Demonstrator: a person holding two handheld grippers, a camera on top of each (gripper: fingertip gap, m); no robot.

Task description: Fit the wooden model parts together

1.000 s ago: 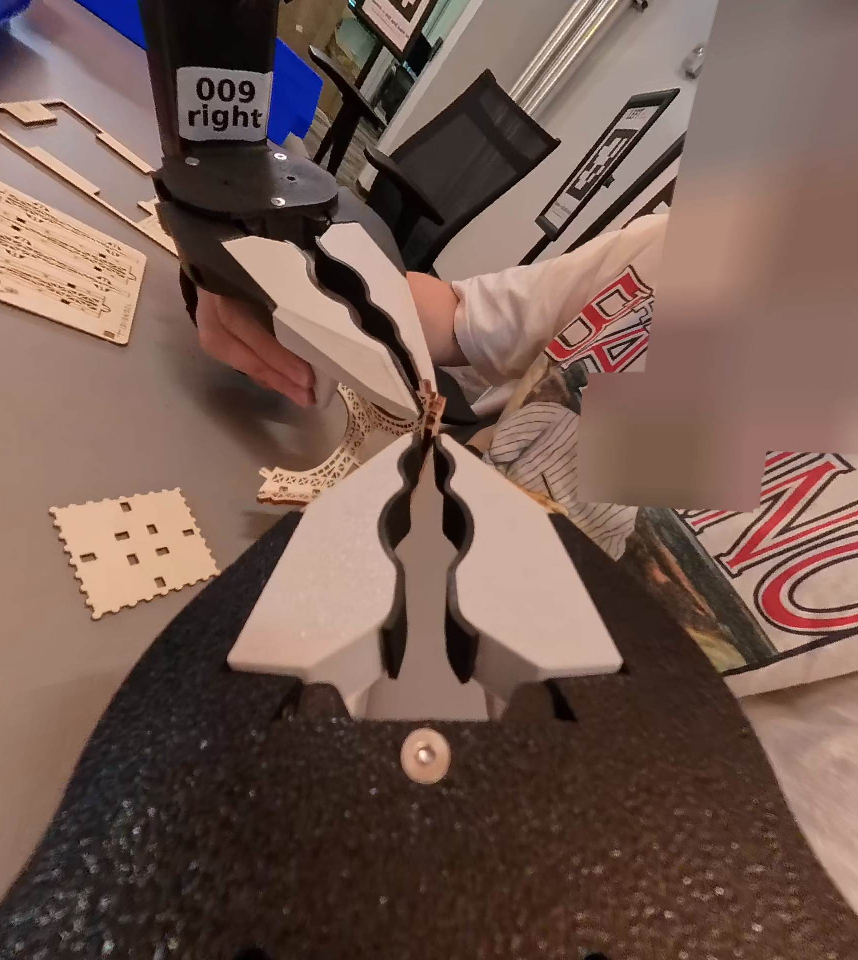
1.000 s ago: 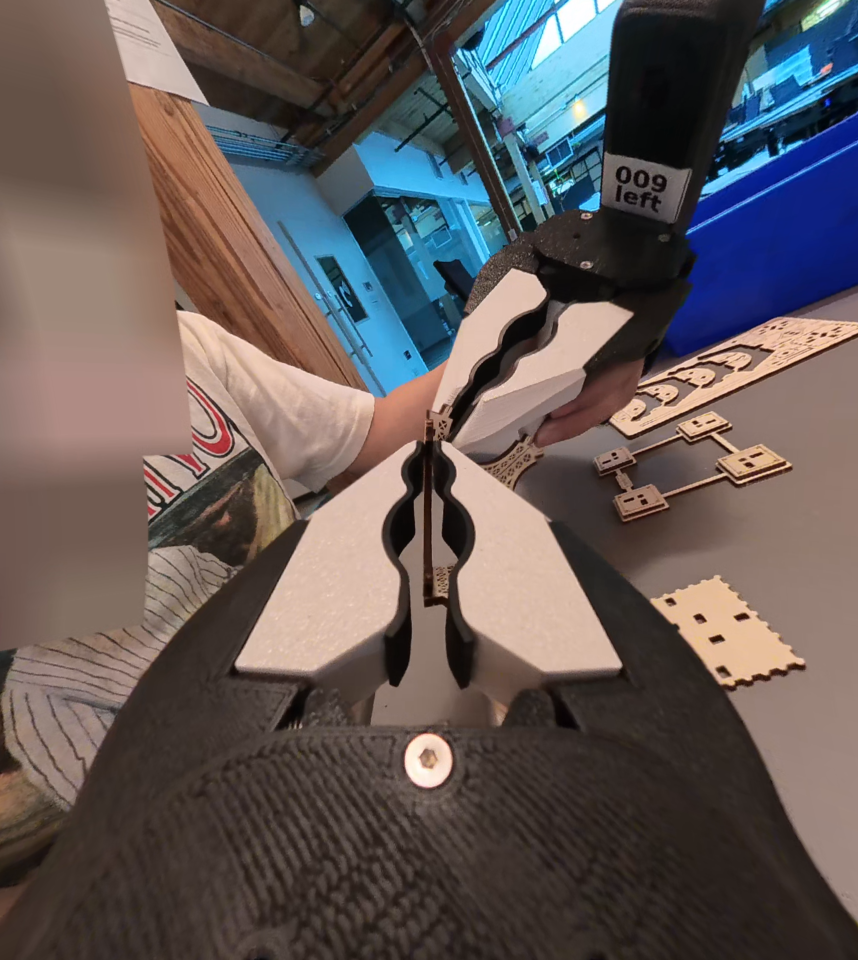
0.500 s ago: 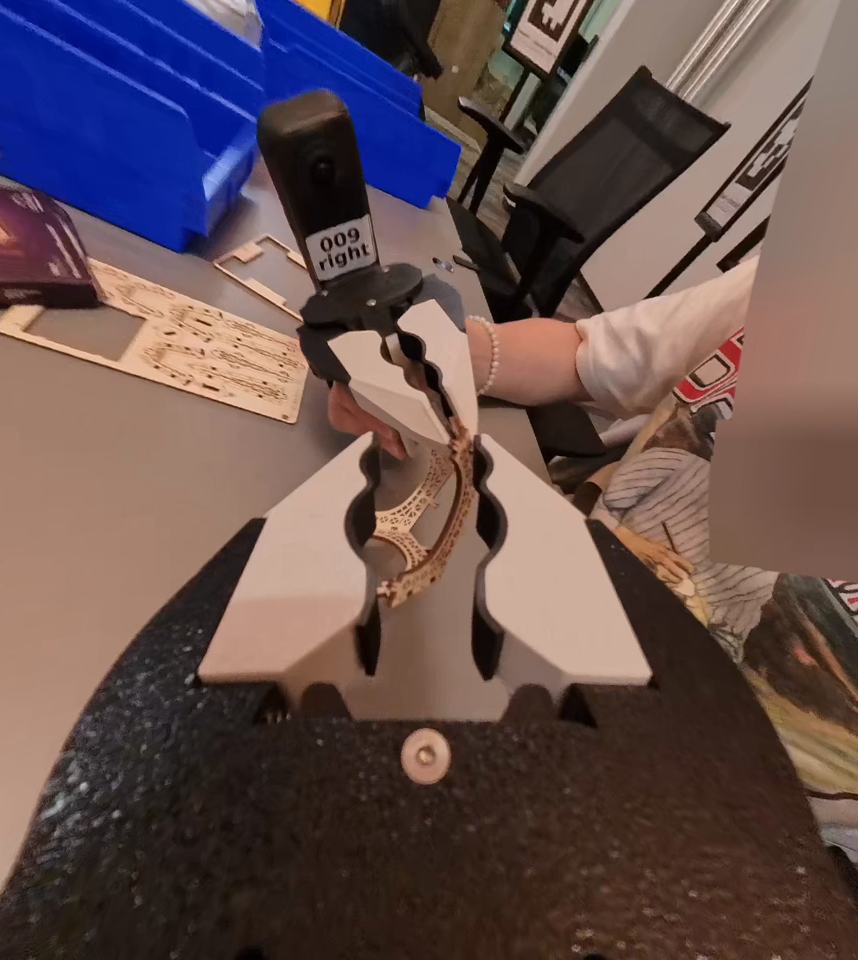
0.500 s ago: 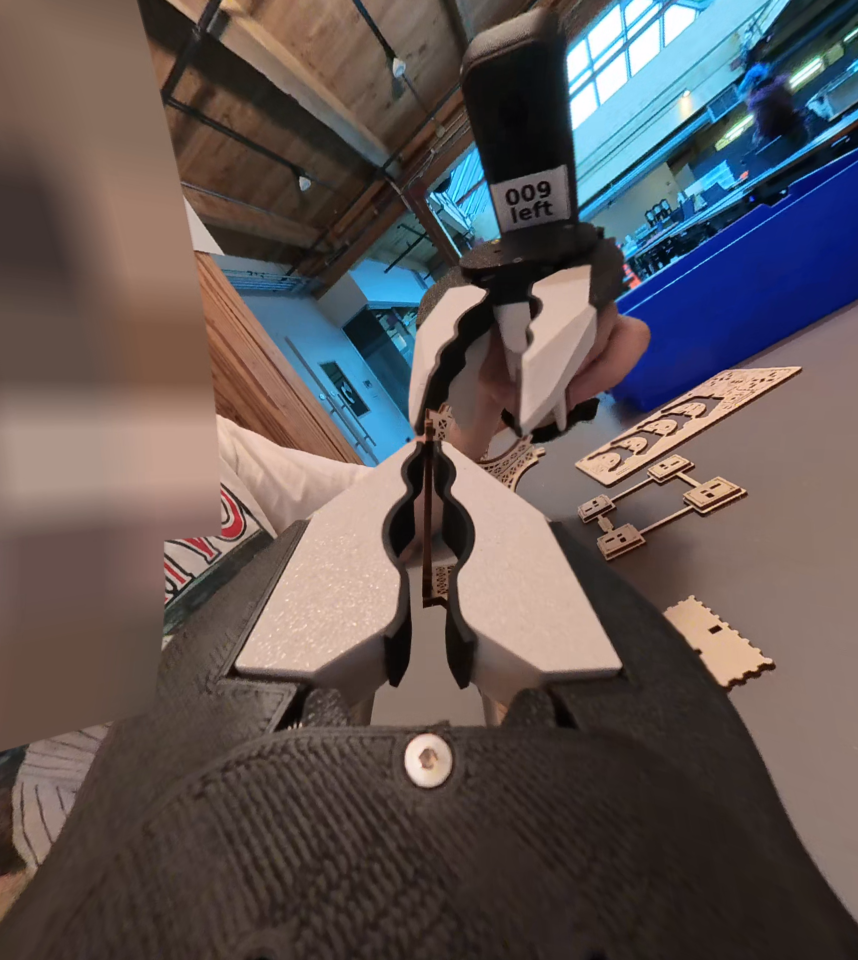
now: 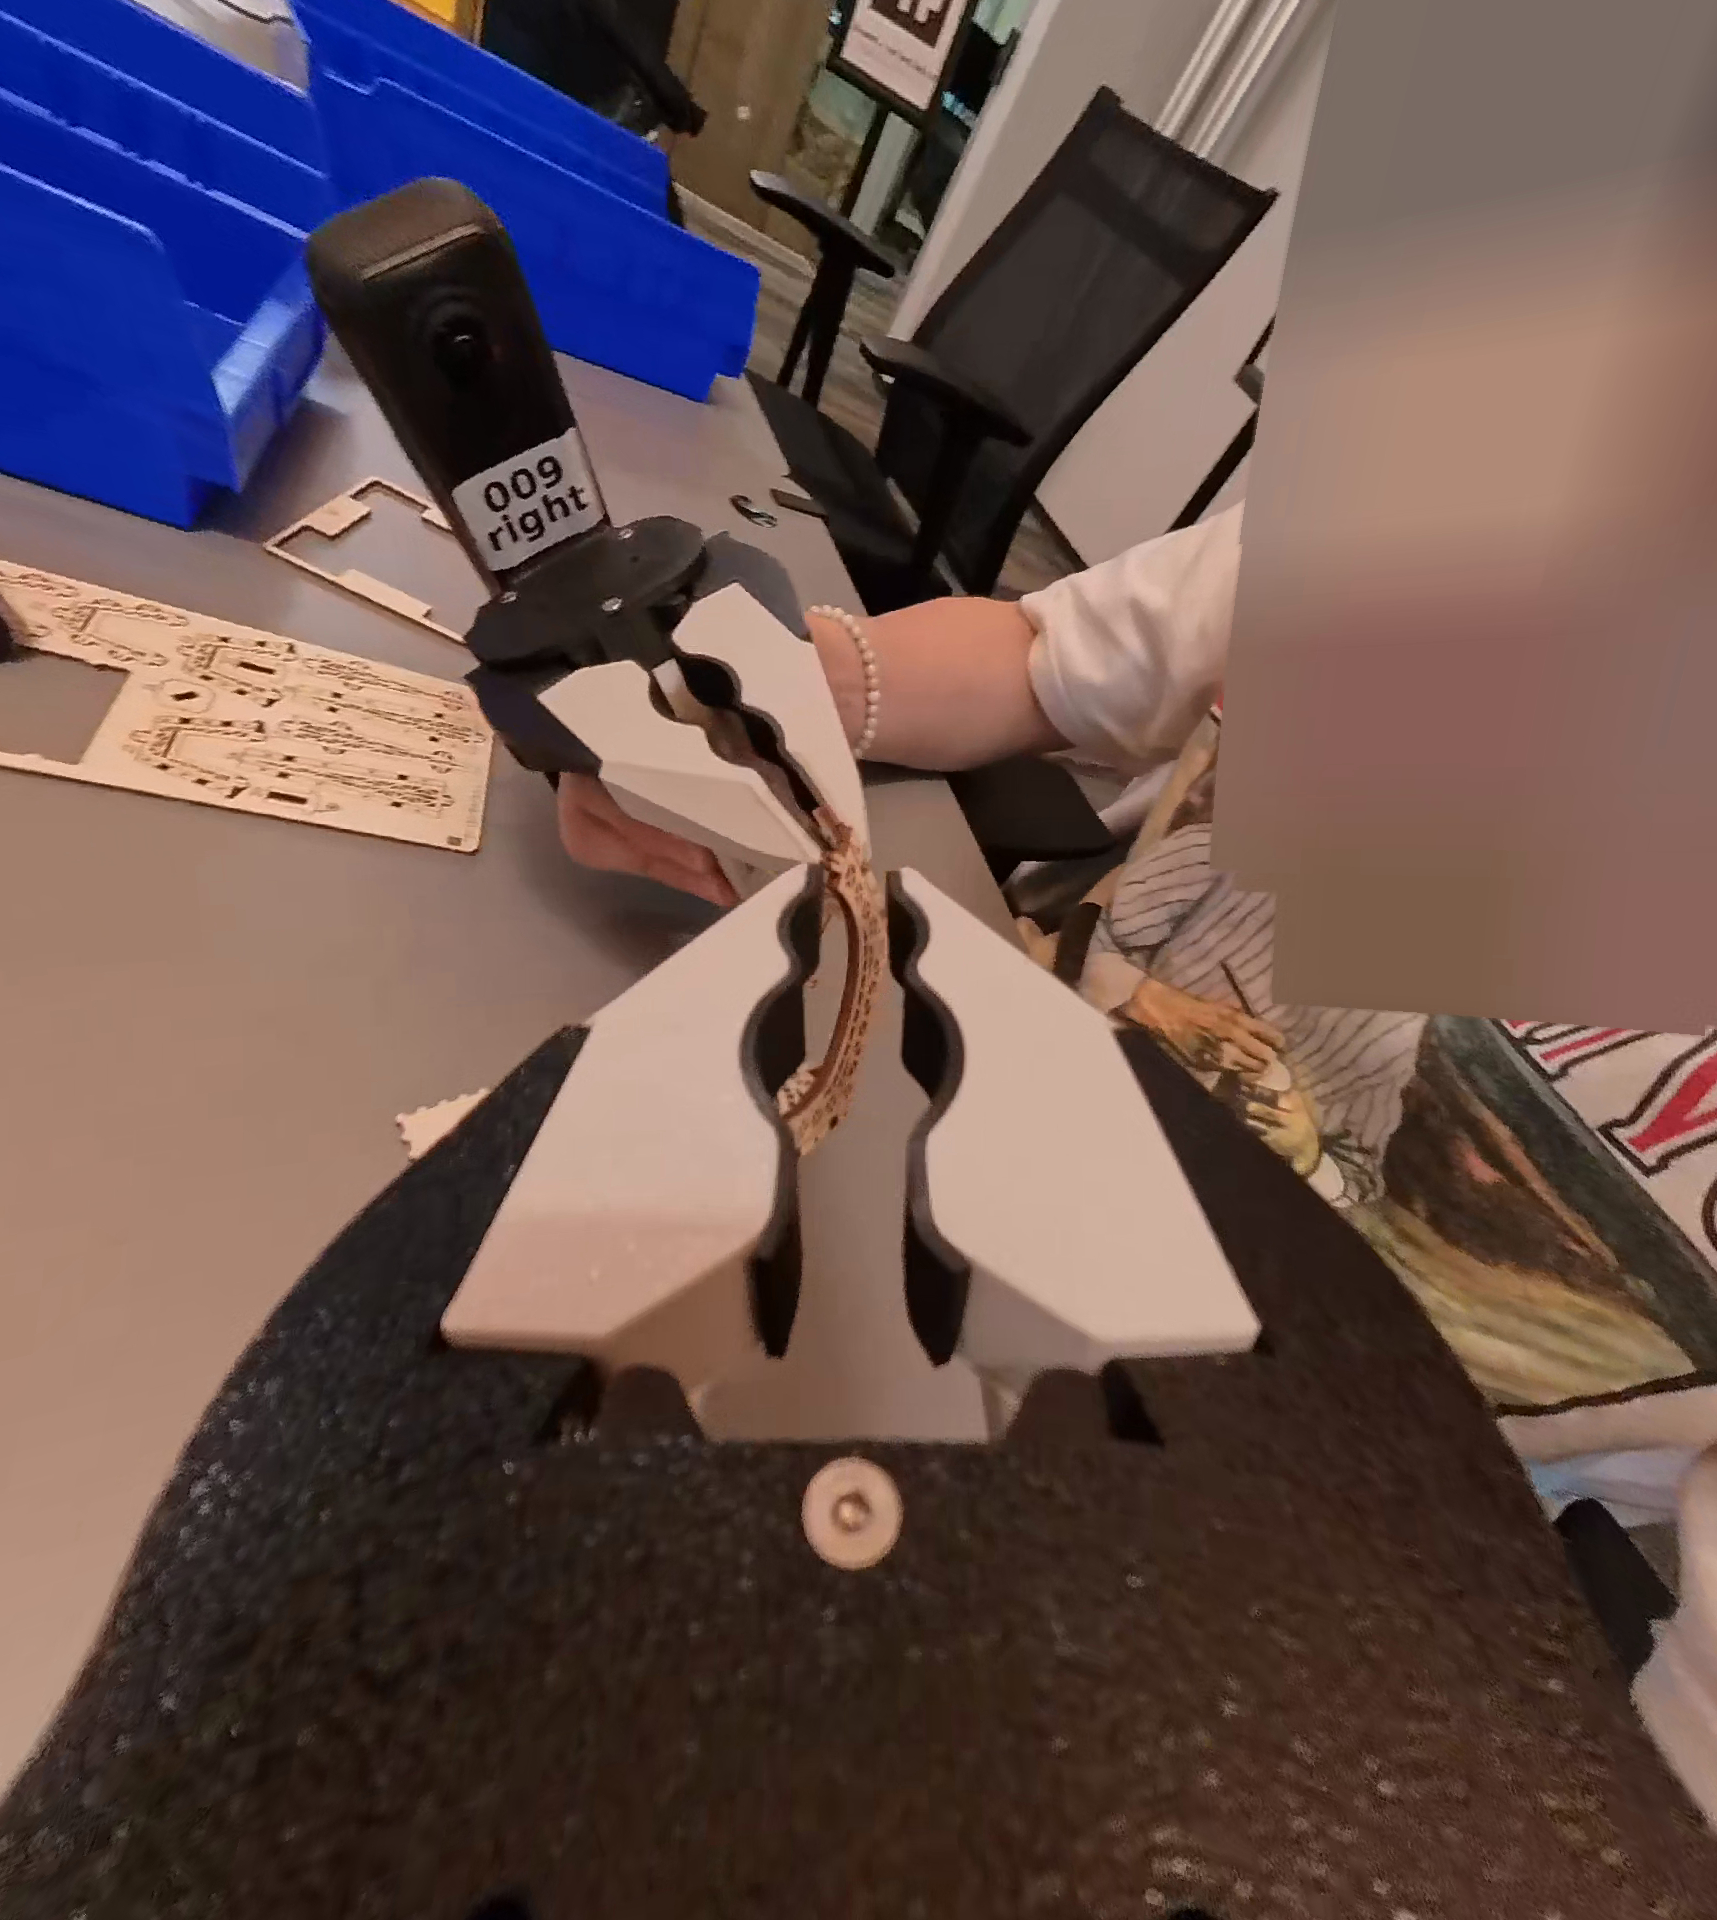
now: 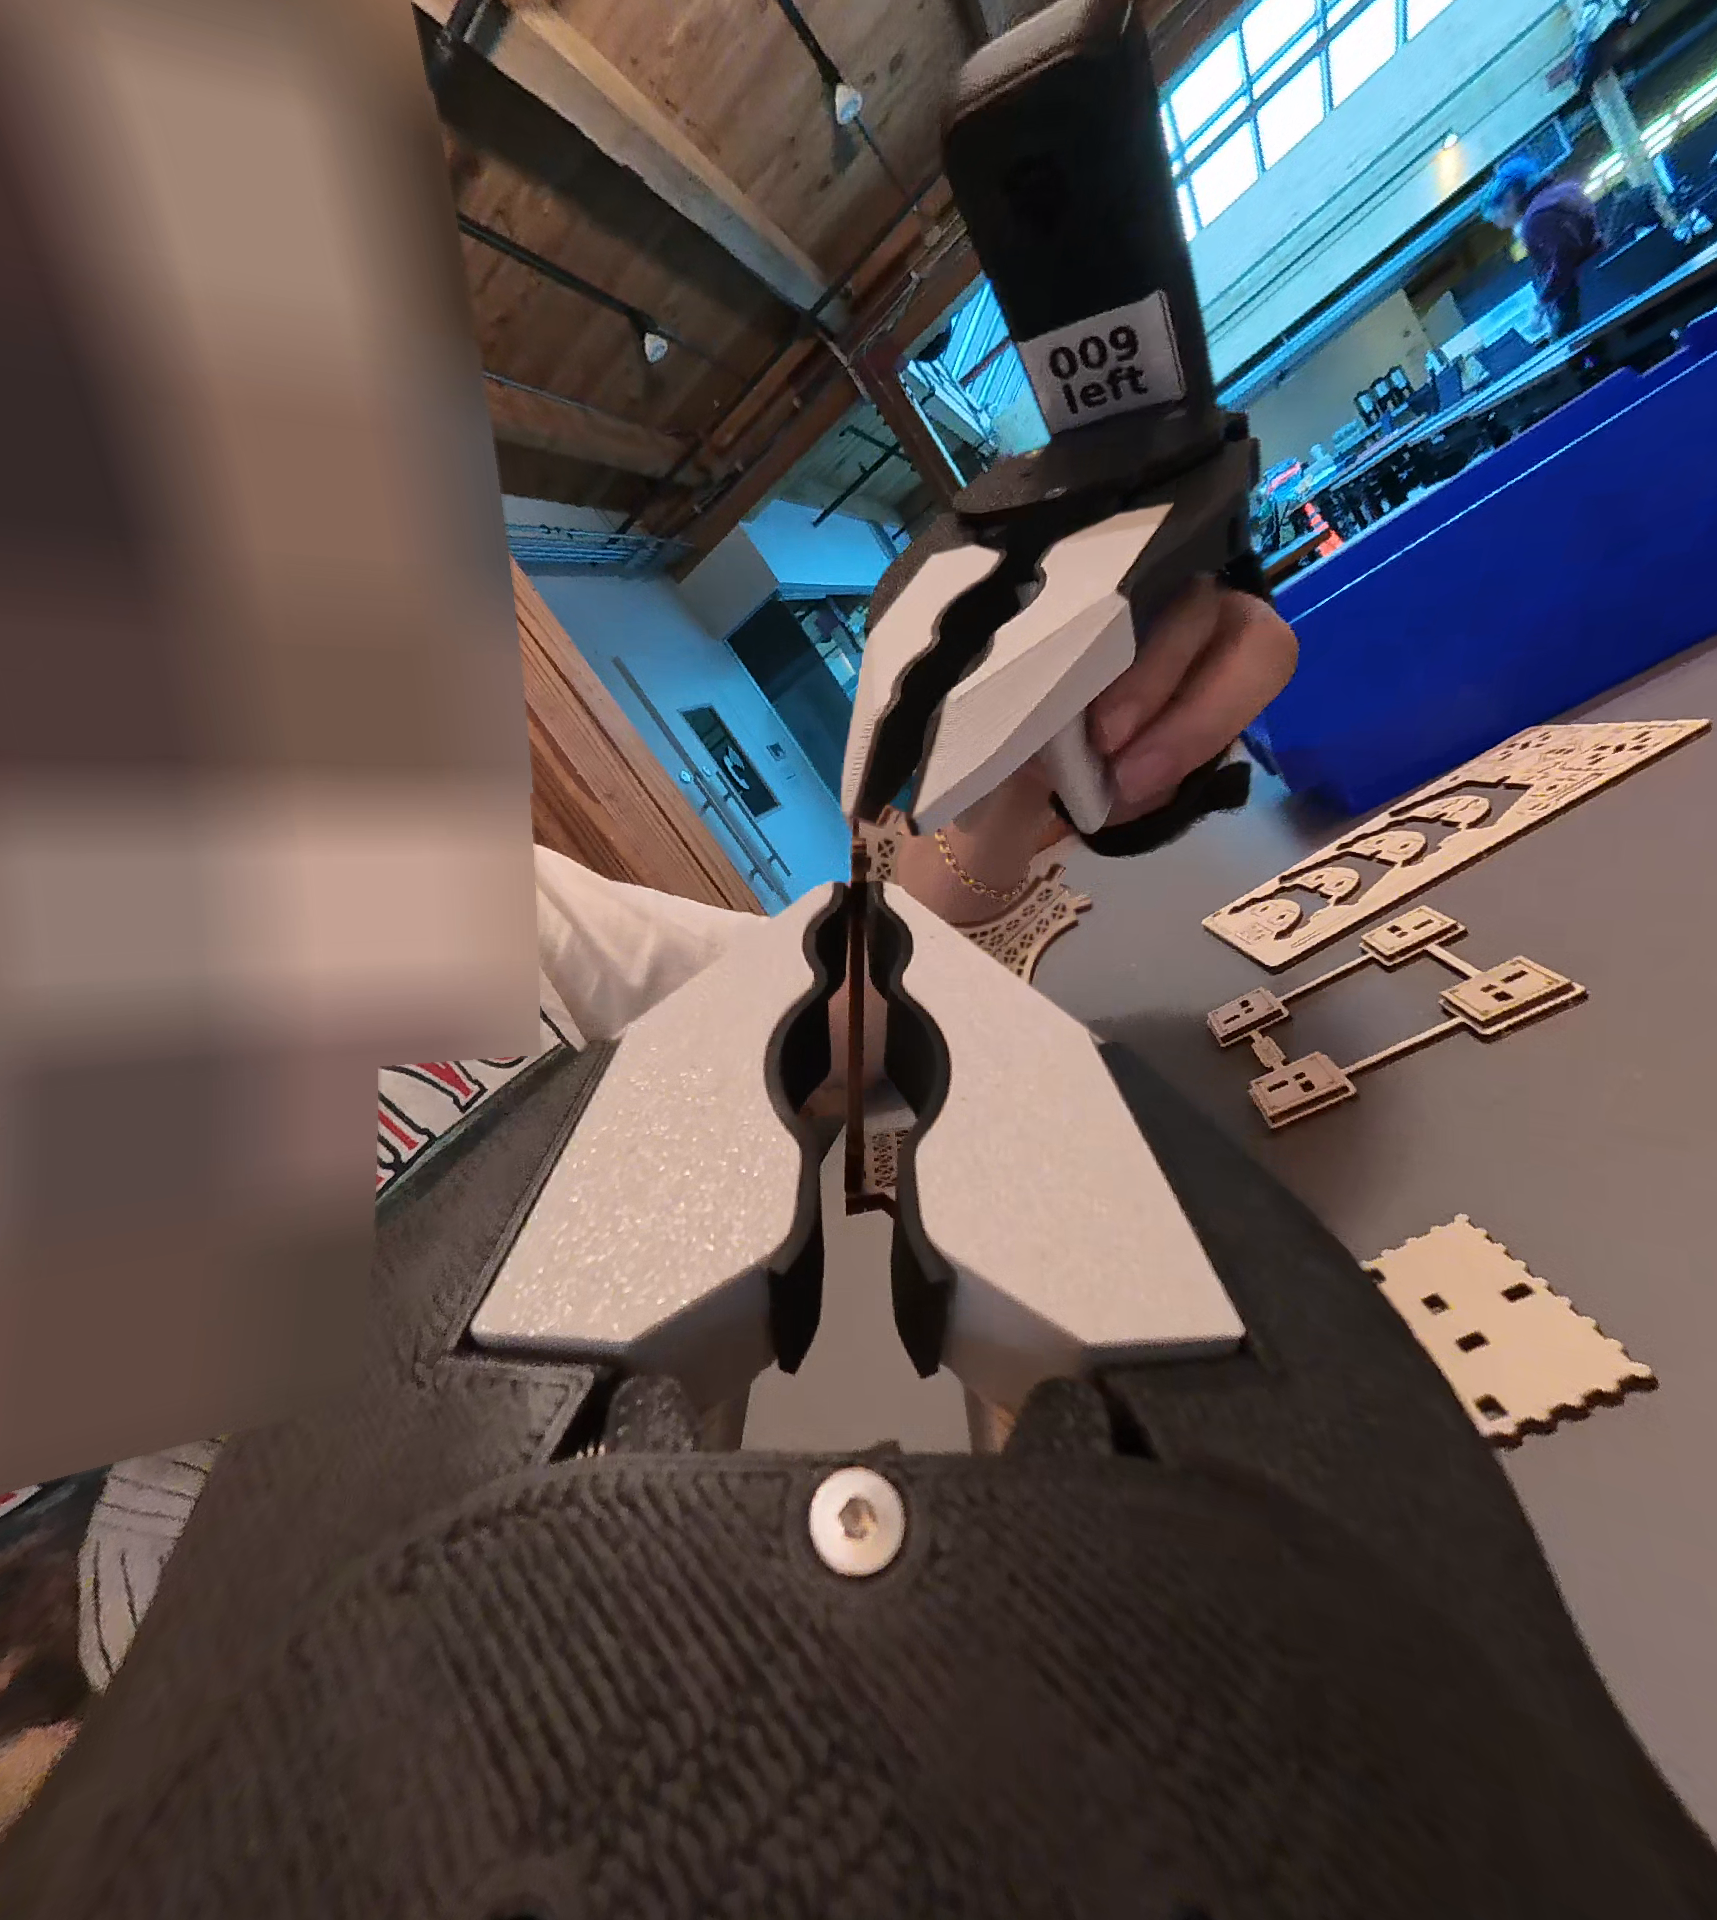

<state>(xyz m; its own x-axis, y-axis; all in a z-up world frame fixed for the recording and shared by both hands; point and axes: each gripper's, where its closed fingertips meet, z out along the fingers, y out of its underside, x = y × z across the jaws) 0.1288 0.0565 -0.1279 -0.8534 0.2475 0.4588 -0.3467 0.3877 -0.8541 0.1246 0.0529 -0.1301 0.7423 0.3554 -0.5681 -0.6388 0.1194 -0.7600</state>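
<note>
A grey counter (image 5: 210, 987) is carrying the kit in an open workshop: blue storage bins (image 5: 106, 260) are standing along its far edge, with black office chairs (image 5: 1041, 343) beyond.

The right tongs (image 6: 859, 896) are clamping a thin latticed wooden tower leg (image 6: 856, 1049) edge-on between their pads, holding it above the counter near its front edge. In the left wrist view the same curved piece (image 5: 849, 997) is showing as a fretwork arc running back from the right tongs' tips.

The left tongs (image 5: 849, 878) are standing apart; the curved leg is lying in the gap between their fingers (image 5: 688, 1091), and whether it is touching either pad cannot be told. In the right wrist view a second lattice part (image 6: 1025, 930) is showing just behind the held leg; whether the two are already joined is hidden.

A notched square base plate (image 6: 1508, 1330) is lying beside the right tongs, a linked set of small square platforms (image 6: 1394, 1013) farther off, and cut-out sheets (image 5: 241, 717) are resting flat beyond.

Judgement: the step in hand is a regrasp for seating a tab. The left tongs should be closing on the solid rim of the leg, not the open fretwork, which is likely to snap. The right tongs should be keeping the piece steady and square, so that pressure is running along the slot and not bending the ply sideways.
</note>
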